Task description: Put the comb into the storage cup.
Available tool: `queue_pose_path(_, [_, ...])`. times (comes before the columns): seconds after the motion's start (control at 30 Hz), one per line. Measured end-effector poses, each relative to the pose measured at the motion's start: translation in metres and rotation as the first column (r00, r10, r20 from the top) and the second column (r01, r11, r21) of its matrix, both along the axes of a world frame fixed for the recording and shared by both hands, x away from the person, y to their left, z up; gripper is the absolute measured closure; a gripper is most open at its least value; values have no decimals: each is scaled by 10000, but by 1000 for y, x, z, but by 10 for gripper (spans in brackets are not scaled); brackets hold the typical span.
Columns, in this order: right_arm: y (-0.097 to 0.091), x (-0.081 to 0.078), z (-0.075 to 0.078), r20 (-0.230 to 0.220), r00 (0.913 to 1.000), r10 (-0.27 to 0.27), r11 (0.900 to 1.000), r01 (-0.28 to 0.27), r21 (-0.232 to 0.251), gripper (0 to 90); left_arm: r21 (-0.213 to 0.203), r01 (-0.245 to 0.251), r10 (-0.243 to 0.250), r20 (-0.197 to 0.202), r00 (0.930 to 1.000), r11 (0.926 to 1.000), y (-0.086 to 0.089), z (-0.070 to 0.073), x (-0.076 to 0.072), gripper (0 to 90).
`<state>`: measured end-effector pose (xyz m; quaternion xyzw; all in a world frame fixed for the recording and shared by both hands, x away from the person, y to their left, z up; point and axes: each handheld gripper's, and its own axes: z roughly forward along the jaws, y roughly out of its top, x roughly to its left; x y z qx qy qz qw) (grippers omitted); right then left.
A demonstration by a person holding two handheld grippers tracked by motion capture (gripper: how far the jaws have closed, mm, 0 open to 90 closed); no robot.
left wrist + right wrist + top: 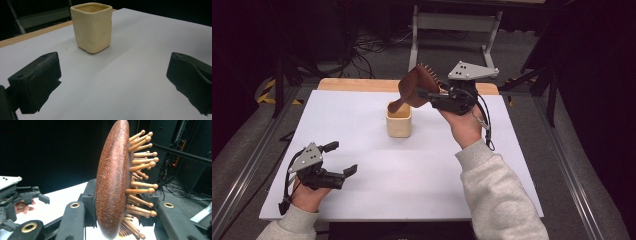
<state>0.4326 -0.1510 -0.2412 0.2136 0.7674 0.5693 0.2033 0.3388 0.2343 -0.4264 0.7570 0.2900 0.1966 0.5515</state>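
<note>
A brown wooden hairbrush with peg bristles is tilted above the table, and my right gripper is shut on its head. Its handle slants down to the mouth of a cream square cup standing at the middle of the white table; I cannot tell whether the tip is inside. In the right gripper view the brush stands on edge between the jaws of the right gripper, bristles to the right. My left gripper rests open at the near left with nothing in it. The cup lies ahead of the left gripper.
A wooden strip runs along the table's far edge. Behind it stand a metal frame and cables on the floor. Dark stands flank both sides. The left gripper and its hand appear far left in the right gripper view.
</note>
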Motion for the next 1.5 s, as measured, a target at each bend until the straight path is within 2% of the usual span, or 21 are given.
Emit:
queue_pose_path(0.4, [-2,12,-4,-19,9988,-488,9987,488,-113,592,30,-12,12,-41,10000,10000,0,-1,1,6])
queue_pose_path(0.77, [0,21,-10,-103,9976,-685,9973,682,-261,590,9,-20,20,-28,10000,10000,0,-1,1,6])
queue_pose_path(1.5, [20,48,-34,-904,9939,-637,9946,558,-873,578,78,-63,63,6,10000,9999,1,-1,1,7])
